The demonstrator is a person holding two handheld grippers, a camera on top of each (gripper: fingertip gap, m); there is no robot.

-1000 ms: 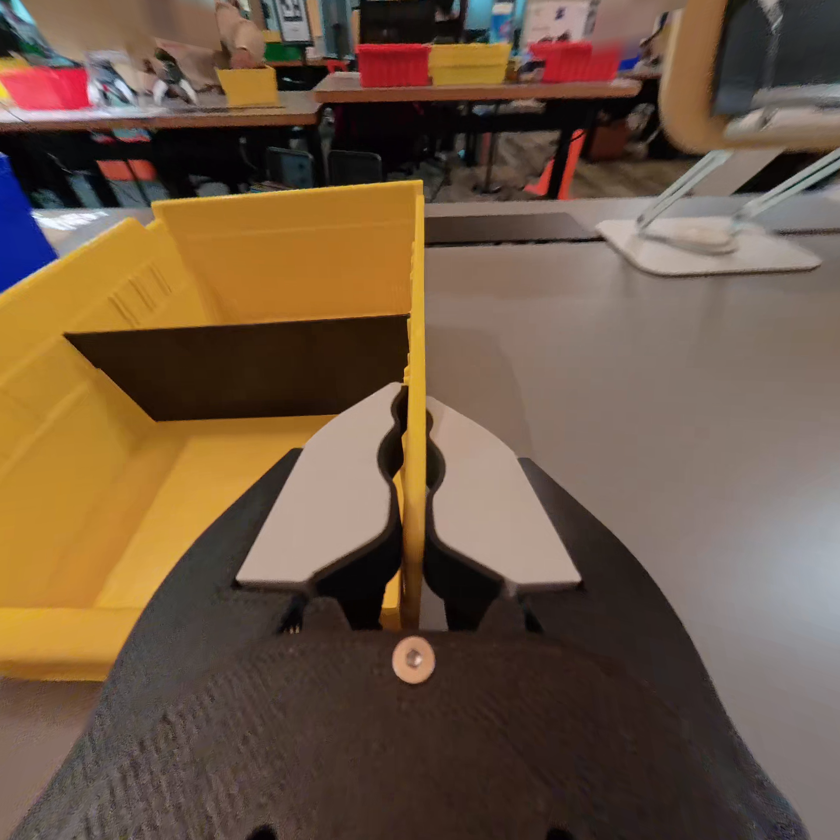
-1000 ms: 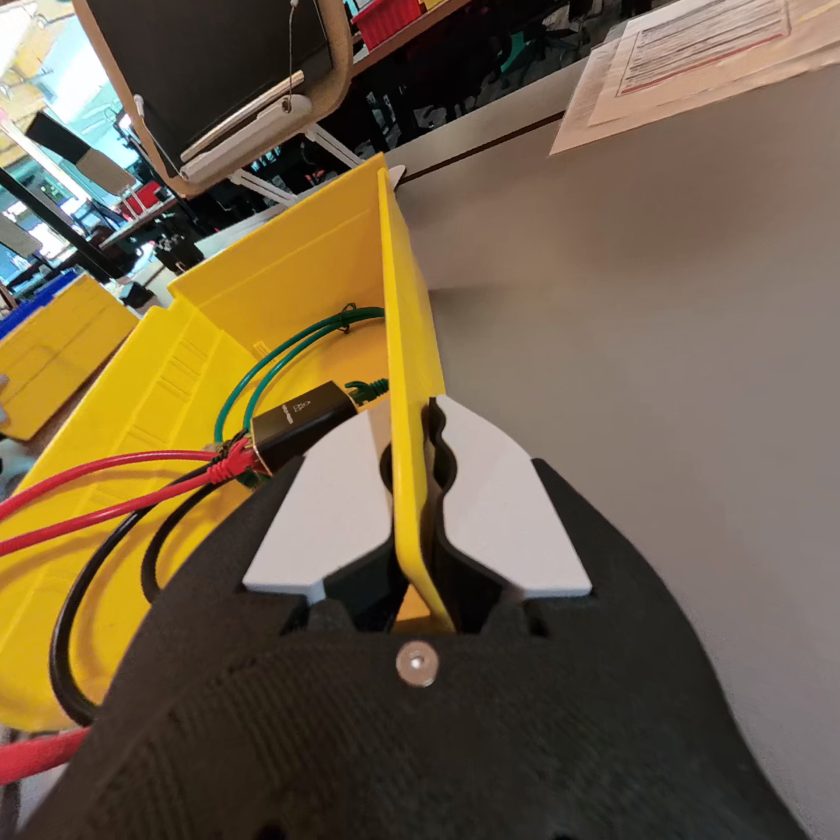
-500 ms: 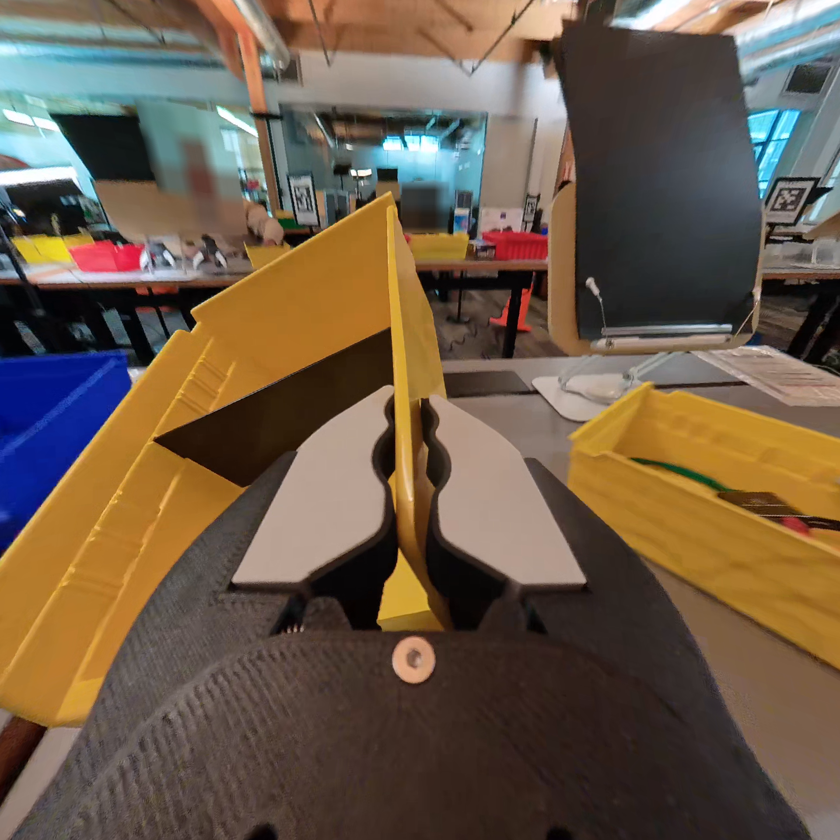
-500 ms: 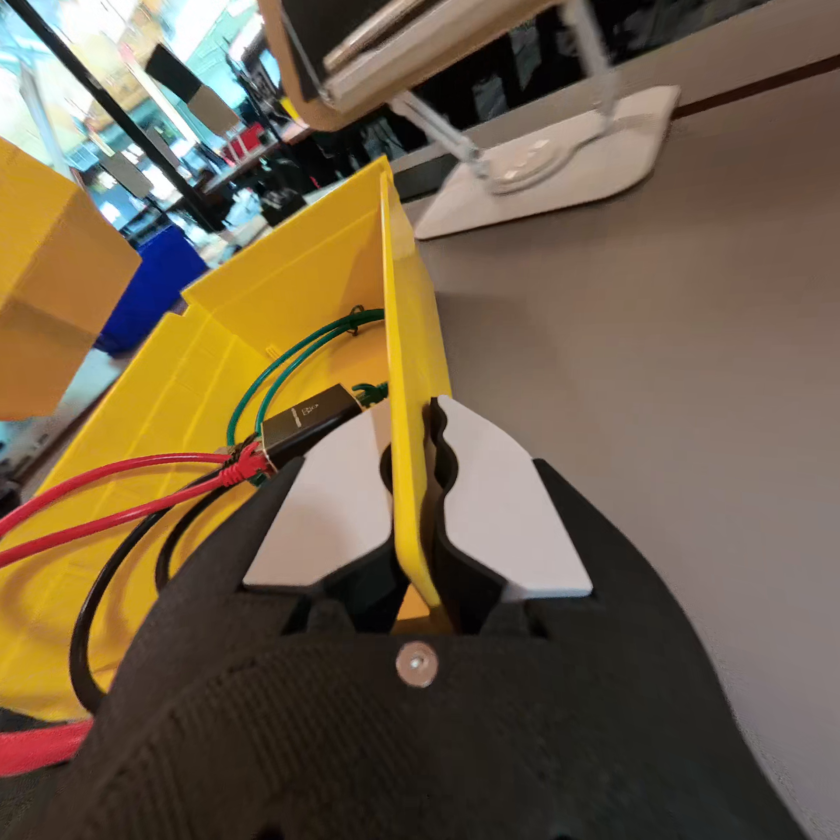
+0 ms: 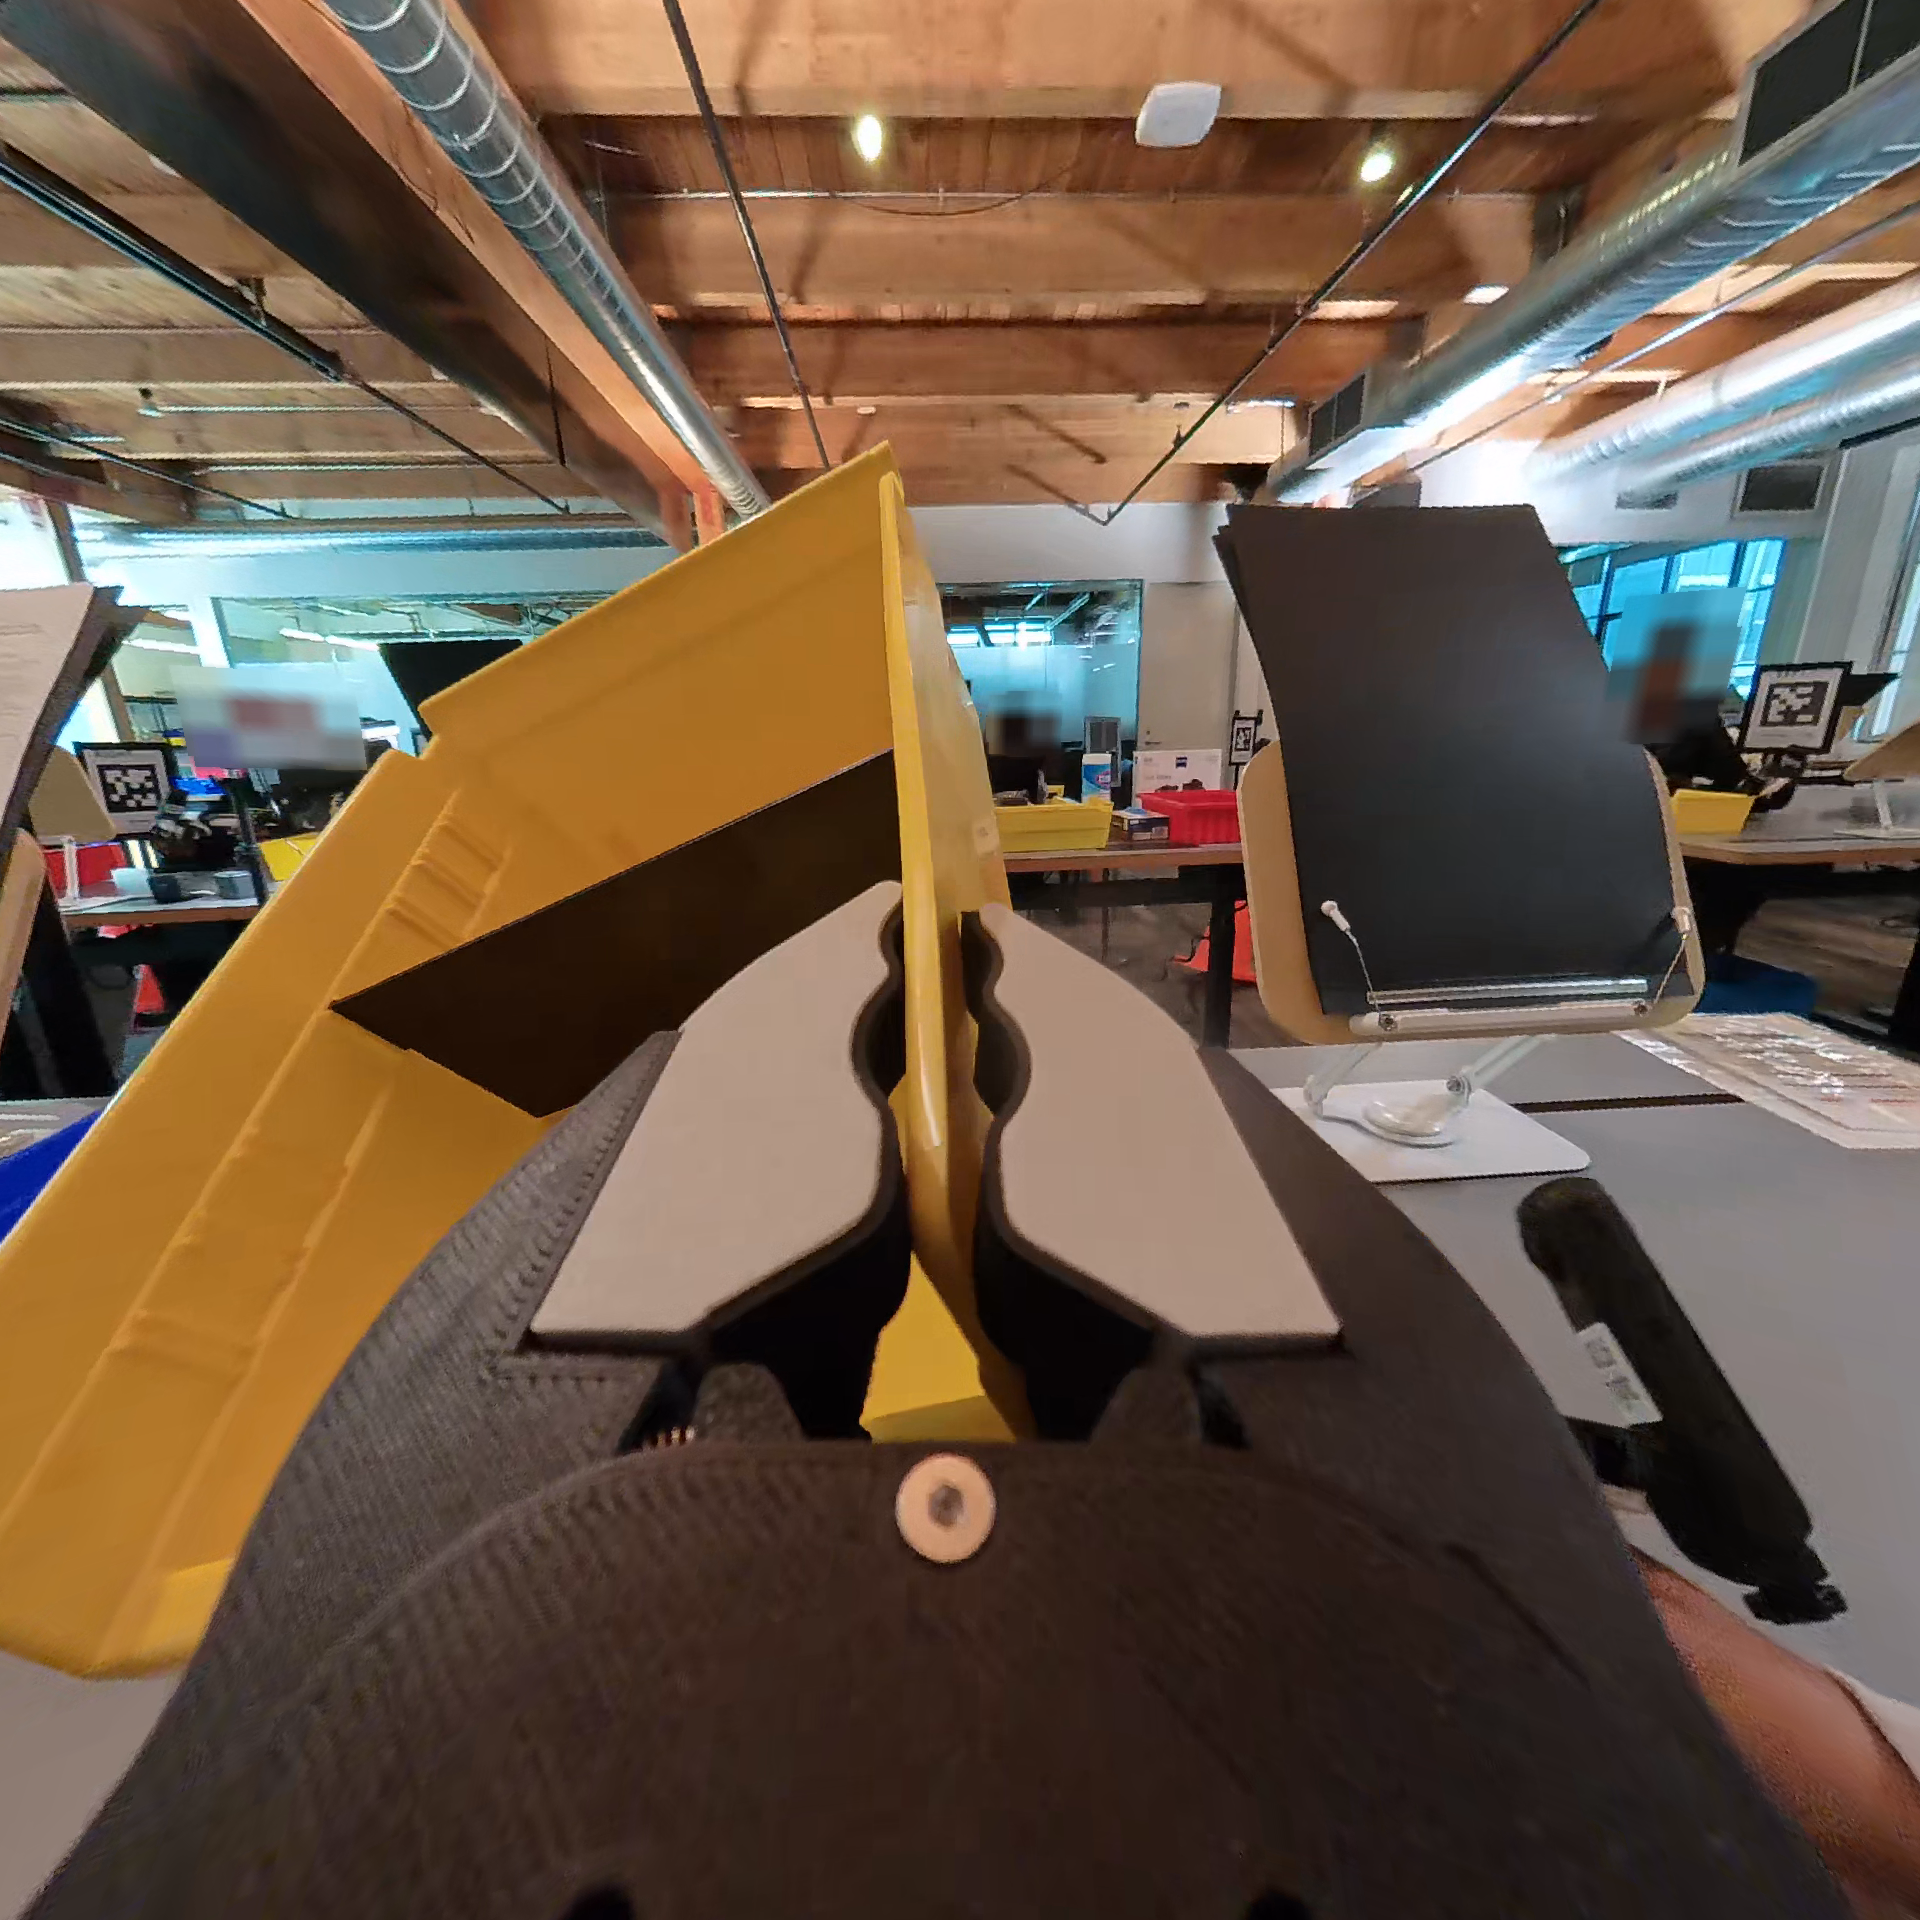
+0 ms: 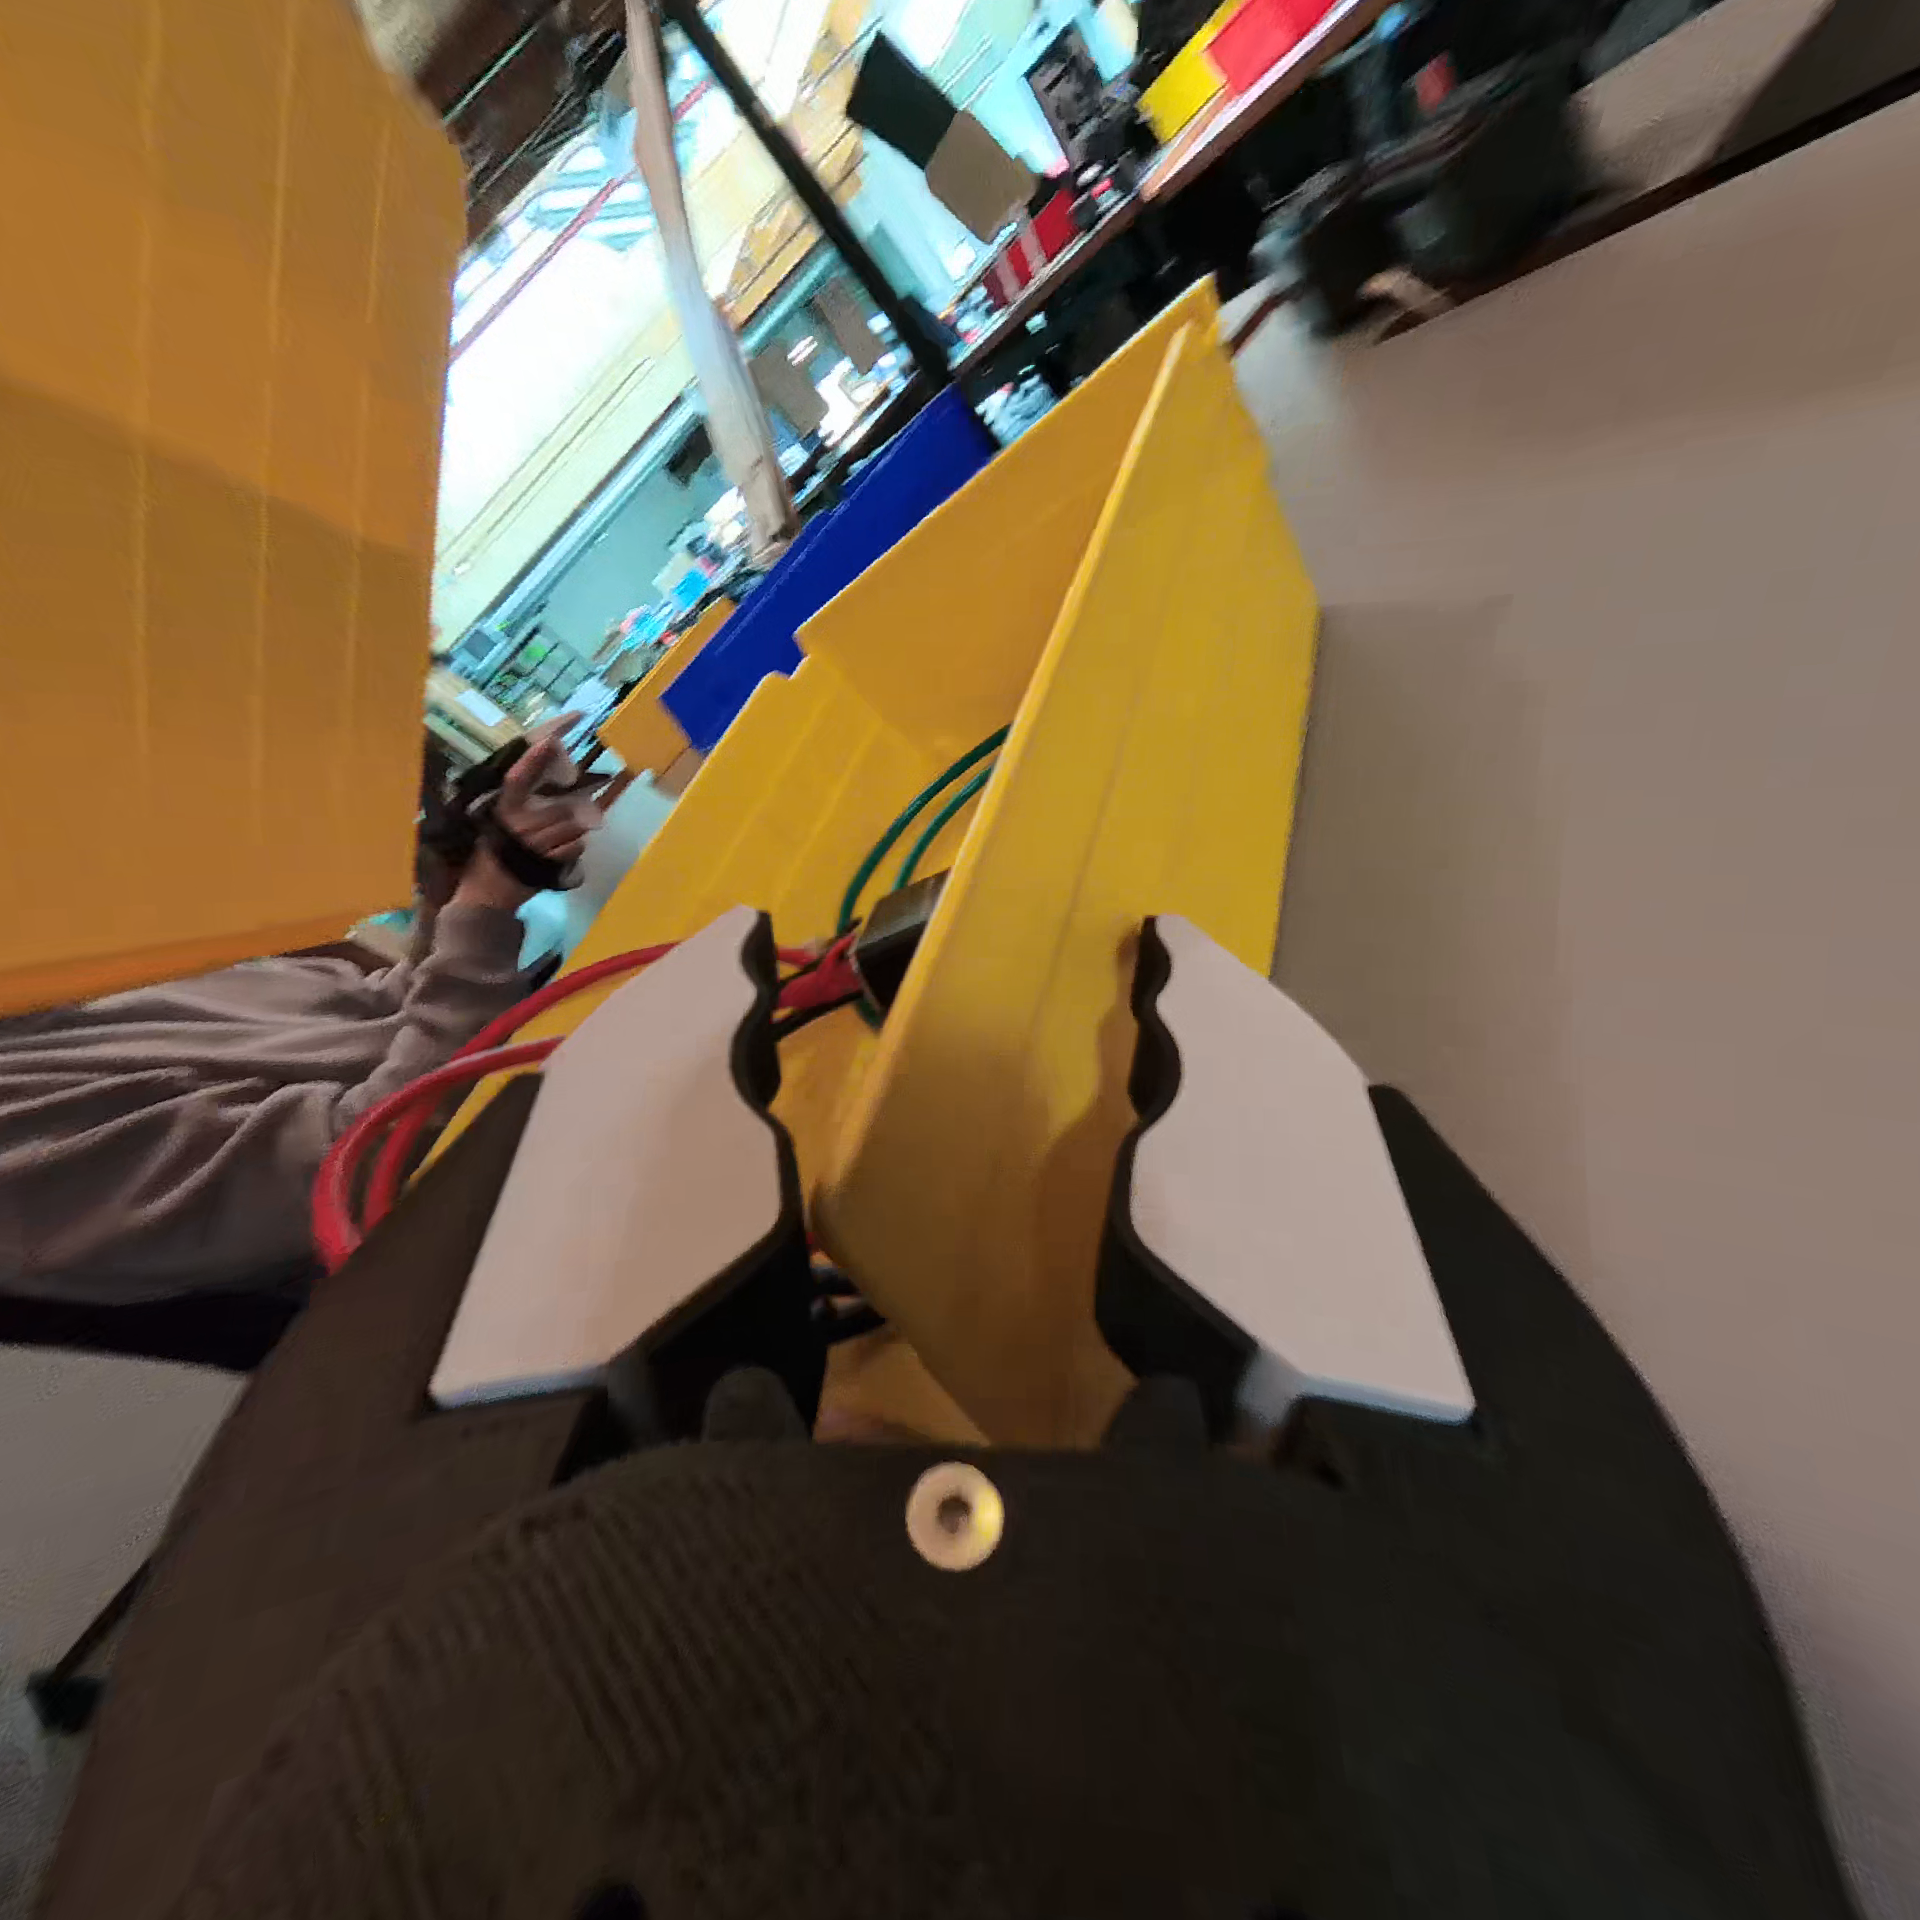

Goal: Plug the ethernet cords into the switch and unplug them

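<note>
My left gripper (image 5: 935,914) is shut on the right wall of an empty yellow bin (image 5: 623,779) with a black divider (image 5: 644,935) and holds it tilted high above the table. That bin's underside fills the top left of the right wrist view (image 6: 208,468). My right gripper (image 6: 951,935) is open, its jaws standing either side of the wall of a second yellow bin (image 6: 1091,779). Inside that bin lie the black switch (image 6: 904,925), red cords (image 6: 436,1122) and a green cord (image 6: 914,821). The switch is mostly hidden behind the wall.
A black document stand (image 5: 1455,779) on a white base stands on the grey table (image 5: 1766,1226), with paper sheets (image 5: 1818,1081) to its right. A black handle (image 5: 1662,1403) lies at lower right. A blue bin (image 6: 831,561) sits beyond the cord bin. A person's grey sleeve (image 6: 208,1091) reaches in at left.
My left gripper has lifted the empty bin off the table and higher. My right gripper has opened and let go of the cord bin's wall, and its view has tilted.
</note>
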